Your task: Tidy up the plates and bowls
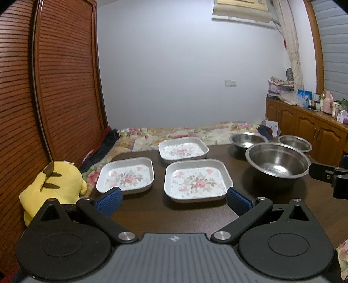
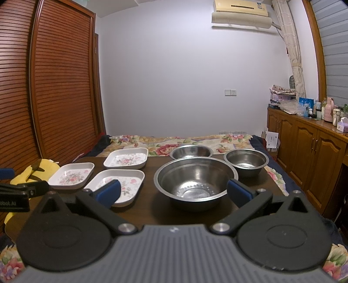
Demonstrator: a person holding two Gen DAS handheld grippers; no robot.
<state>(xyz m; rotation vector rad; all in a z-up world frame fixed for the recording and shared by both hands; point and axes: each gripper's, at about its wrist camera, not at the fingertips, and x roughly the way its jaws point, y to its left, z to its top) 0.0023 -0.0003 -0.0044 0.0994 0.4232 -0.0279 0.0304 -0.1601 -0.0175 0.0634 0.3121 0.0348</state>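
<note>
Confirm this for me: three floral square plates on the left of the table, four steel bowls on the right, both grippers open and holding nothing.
Wrong on the bowl count. The right wrist view shows three steel bowls: a large bowl in front, a small bowl and a far bowl. The rest holds: three floral plates, left gripper and right gripper open and empty.

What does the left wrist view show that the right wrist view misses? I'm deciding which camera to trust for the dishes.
Only the left wrist view shows the yellow plush toy nearly whole. Only the right wrist view shows the whole air conditioner. Both share three floral plates, nearest one, three steel bowls, largest, and an open left gripper and right gripper.
</note>
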